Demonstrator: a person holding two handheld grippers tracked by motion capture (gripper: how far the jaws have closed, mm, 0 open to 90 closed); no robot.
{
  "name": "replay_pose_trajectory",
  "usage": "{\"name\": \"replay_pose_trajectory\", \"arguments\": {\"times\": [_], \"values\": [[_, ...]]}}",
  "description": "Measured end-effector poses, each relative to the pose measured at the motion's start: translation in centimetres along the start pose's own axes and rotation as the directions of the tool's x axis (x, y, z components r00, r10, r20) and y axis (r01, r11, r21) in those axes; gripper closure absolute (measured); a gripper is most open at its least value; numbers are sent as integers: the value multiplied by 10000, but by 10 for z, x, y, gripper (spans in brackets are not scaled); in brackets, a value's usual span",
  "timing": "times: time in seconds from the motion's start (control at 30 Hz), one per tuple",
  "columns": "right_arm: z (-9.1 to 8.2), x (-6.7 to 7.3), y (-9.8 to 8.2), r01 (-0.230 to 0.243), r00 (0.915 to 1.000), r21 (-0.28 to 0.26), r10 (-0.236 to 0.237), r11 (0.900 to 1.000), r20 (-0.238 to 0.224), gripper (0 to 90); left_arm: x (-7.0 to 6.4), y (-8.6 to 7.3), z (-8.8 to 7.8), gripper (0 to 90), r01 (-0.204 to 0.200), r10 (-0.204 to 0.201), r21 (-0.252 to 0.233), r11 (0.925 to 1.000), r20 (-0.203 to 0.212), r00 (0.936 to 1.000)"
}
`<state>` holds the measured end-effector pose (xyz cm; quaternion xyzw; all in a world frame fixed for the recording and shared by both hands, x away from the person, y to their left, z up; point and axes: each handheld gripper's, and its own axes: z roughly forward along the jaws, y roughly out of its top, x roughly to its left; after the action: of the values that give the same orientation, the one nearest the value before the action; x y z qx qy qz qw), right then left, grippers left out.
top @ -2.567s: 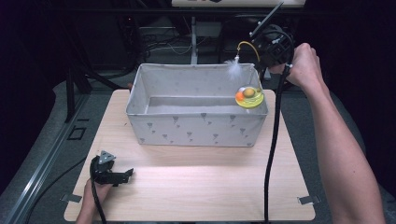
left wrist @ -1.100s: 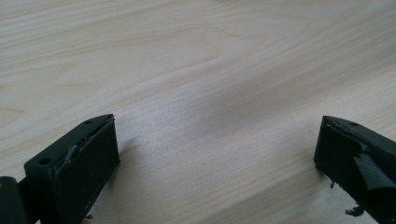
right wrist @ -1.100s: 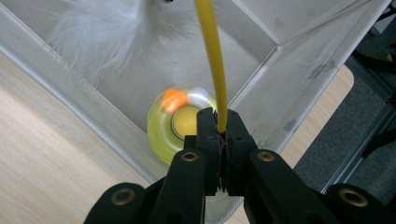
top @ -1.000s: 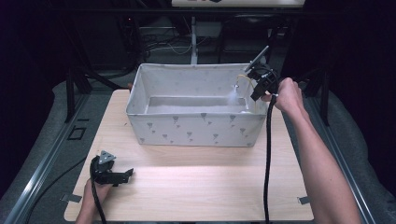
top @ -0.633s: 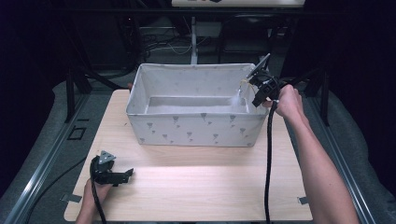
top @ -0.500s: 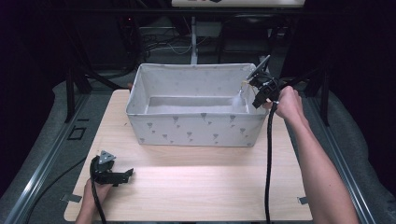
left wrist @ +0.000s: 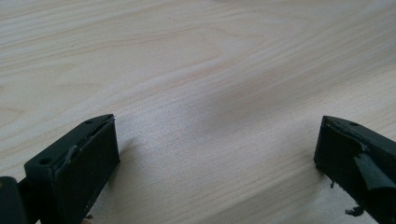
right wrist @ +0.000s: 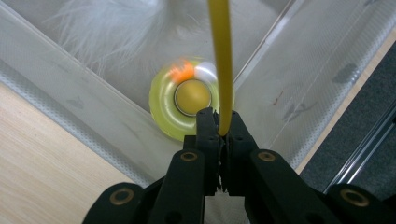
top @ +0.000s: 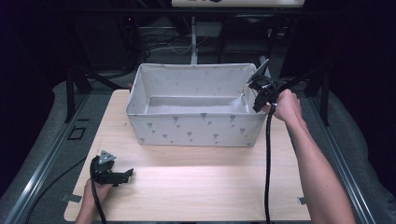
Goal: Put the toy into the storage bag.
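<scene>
Now I'm pinching one yellow rod (right wrist: 220, 56) in my right gripper (right wrist: 221, 122) over one bin (top: 196, 128), left gripper (left wrist: 217, 154) idling wide open, empty.

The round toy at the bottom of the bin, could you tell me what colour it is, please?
Translucent yellow-green disc with an amber centre and orange and white bits on its rim; clearest in the right gripper view.

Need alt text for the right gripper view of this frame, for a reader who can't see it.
The right gripper, jaws shut on a thin yellow rod, points down into a white fabric bin. Below the jaws lies a round yellow-green toy with a yellow ball at its centre, beside white feathery fluff. Light wooden table shows at lower left.
</scene>
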<state>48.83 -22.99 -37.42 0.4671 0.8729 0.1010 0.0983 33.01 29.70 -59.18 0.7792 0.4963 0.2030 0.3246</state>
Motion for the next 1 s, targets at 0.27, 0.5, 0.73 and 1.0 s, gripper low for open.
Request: {"name": "replay_pose_trajectory", "arguments": {"times": [0.27, 0.5, 0.73, 1.0], "values": [[-3, -5, -5, -298, 9996, -74, 298, 9995, -10, 862, 0, 0, 0, 0, 6, -6, 3, 10000, 3, 10000], [-15, -10, -14, -532, 9980, -384, 518, 9978, -354, 706, 0, 0, 0, 0, 15, -15, 11, 10000, 4, 10000], [-37, -8, -22, -580, 9965, -1035, 514, 9929, -657, 479, 0, 0, 0, 0, 14, -14, 12, 10000, 5, 10000], [-56, 7, -29, -180, 9976, -1747, 59, 9844, -695, 271, 0, 0, 0, 0, 17, -17, -32, 10000, -37, 10000]]}}
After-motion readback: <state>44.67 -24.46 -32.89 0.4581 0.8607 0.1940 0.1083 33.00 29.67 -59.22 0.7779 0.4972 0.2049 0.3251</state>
